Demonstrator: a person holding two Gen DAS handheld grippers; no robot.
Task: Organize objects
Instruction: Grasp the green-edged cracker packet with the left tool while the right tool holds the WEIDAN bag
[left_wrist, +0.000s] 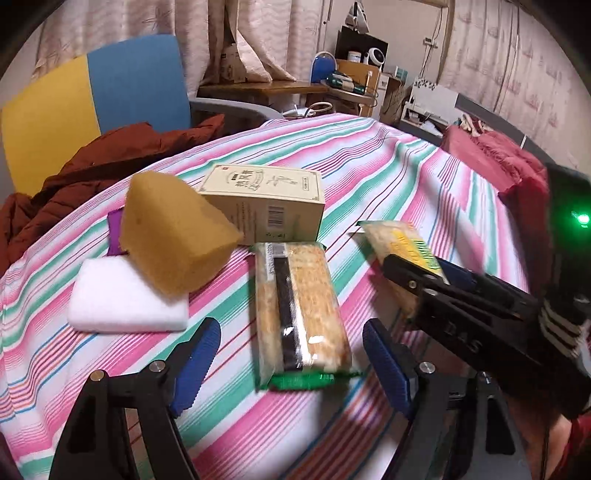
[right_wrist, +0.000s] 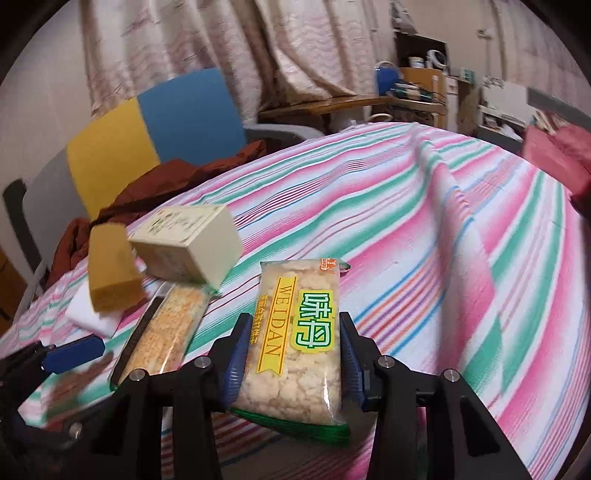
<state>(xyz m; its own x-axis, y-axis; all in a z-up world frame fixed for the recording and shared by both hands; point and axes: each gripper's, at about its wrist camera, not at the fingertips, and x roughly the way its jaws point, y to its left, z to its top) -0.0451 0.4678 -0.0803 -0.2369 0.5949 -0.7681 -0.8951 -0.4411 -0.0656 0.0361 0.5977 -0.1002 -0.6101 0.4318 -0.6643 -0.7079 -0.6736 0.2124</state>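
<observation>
On the striped cloth (left_wrist: 388, 166) lie a cracker packet (left_wrist: 299, 310), a cream box (left_wrist: 266, 199), a yellow sponge (left_wrist: 173, 236) leaning on a white sponge (left_wrist: 122, 299), and a purple item (left_wrist: 115, 232) behind them. My left gripper (left_wrist: 291, 354) is open, its fingers on either side of the near end of the cracker packet. My right gripper (right_wrist: 293, 350) is shut on a WEIDAN snack packet (right_wrist: 295, 339) and holds it above the cloth. In the left wrist view the right gripper (left_wrist: 417, 269) holds that packet (left_wrist: 399, 243) just right of the cracker packet.
A blue and yellow chair (left_wrist: 92, 107) with a brown jacket (left_wrist: 85, 173) stands behind the table at the left. A red cloth (left_wrist: 502, 162) lies at the right edge. Shelves and clutter stand in the background.
</observation>
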